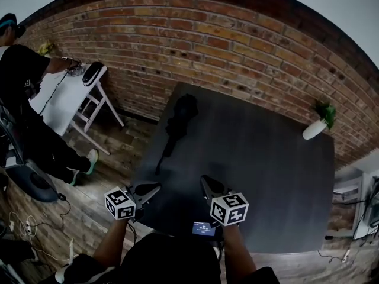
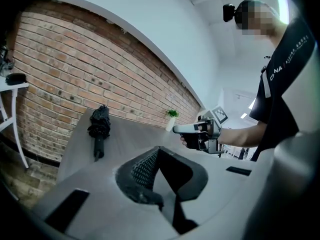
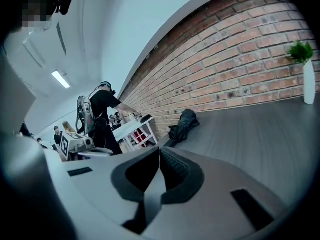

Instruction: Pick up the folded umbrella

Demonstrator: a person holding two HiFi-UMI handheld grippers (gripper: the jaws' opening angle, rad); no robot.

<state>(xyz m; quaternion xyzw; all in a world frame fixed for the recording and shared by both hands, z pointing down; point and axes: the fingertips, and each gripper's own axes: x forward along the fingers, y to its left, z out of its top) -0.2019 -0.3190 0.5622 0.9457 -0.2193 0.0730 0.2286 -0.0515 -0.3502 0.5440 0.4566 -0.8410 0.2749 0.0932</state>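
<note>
- A red brick wall (image 1: 195, 46) backs a dark worktop (image 1: 260, 176). A white vase (image 1: 314, 129) with a green sprig stands at the far right corner. Off to the left, another person (image 1: 23, 81) is busy at a white side table (image 1: 59, 102).
- The folded umbrella (image 1: 177, 123) lies flat on the worktop's left part. Its bunched black canopy is toward the wall and its slim end points at the near edge, well apart from both tools.
- What could go wrong: the umbrella lies close to the worktop's left edge, so a sideways nudge from closed tips could roll it off.
- A pinch on loose canopy fabric alone would likely let the umbrella sag or slip. The firmer middle looks the safer place to grip.
- Neither tool can take it as they stand, since the jaws must spread before they arrive.
- The left tongs (image 1: 154, 188) are pressed together with nothing between them, held over the near edge.
- The right tongs (image 1: 206, 183) are likewise pressed together and empty, just beside the left pair and touching nothing.
</note>
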